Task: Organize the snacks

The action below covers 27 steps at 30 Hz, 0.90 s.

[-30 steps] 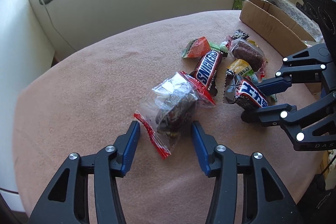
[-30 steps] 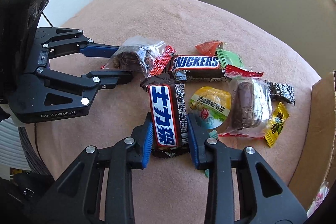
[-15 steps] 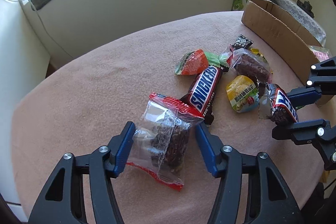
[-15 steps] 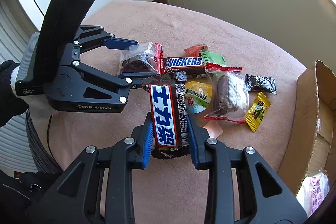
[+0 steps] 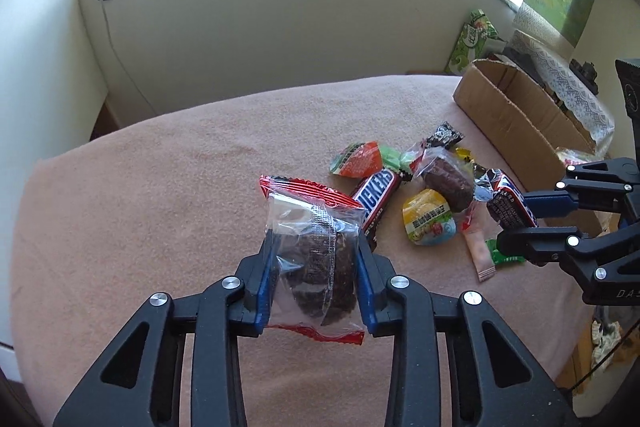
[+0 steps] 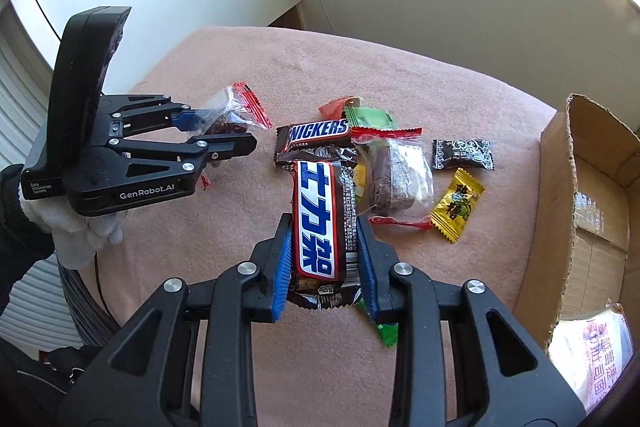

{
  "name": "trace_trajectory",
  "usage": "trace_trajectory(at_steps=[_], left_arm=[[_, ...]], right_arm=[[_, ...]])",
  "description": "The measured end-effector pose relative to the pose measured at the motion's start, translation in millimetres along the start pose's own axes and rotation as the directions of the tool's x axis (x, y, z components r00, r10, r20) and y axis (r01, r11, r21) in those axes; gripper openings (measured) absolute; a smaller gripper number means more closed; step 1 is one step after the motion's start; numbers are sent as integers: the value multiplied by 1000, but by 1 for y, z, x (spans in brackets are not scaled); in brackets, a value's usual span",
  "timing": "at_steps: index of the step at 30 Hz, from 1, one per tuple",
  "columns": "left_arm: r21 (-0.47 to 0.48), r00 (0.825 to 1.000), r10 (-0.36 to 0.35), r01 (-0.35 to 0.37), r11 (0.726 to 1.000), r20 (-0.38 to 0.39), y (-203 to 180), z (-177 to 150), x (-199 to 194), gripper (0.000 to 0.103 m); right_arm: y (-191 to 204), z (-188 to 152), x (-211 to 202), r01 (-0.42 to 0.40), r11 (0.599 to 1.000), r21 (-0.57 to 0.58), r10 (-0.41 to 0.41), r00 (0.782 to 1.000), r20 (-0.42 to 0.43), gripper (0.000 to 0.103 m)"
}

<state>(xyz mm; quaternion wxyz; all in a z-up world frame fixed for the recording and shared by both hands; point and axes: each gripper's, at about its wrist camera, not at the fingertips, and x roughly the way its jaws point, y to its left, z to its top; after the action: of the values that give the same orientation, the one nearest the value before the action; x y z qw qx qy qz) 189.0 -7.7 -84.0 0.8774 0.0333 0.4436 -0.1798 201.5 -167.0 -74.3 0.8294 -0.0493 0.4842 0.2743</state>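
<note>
Two snacks are in my jaws, one in each hand, and the rest of the pile is left to sort. Nearest, my left gripper (image 5: pixel 316 275) is closing its jaws on a clear cake packet (image 5: pixel 312 267) with red ends; the blue pads already press its sides and it looks raised off the pink-covered bench (image 5: pixel 160 187). My right gripper (image 6: pixel 324 267) is clamped on a Chinese-label Snickers (image 6: pixel 320 223), held lengthwise between the pads, one end poking past the tips.

Beyond the jaws, the loose snacks lie close together on the bench: a second Snickers (image 6: pixel 316 137), a yellow jelly cup (image 5: pixel 428 223), another clear-wrapped cake (image 6: pixel 396 175), an orange packet (image 5: pixel 358 159), a green packet (image 6: pixel 370 117), a black candy (image 6: pixel 463 155) and a yellow candy (image 6: pixel 458 205). A green wrapper (image 6: pixel 386 333) lies under my right jaws.

Farthest, off to the right, the cardboard box (image 6: pixel 560 187) stands open at the bench edge. I judge it the likely home for these; whether any snack is already in it I cannot tell.
</note>
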Motion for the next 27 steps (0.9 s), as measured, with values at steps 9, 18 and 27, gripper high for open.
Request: trace_trajectory(at_steps=[9,18,27], left_arm=[[11,991,-49,48,999,125,-32,39,-32,33],[36,978,-108,103,994,178,-69,64,-33,33],[83,967,-171,158,984,190,-120,88,-18,33]], right_arm=[[-14,3,-53,55,998,25,-57,995,83,30],[-57,1,-81,128,987,94,-139,983,119,31],[-121,-4,-96,206,958,199,-233,965,123,31]])
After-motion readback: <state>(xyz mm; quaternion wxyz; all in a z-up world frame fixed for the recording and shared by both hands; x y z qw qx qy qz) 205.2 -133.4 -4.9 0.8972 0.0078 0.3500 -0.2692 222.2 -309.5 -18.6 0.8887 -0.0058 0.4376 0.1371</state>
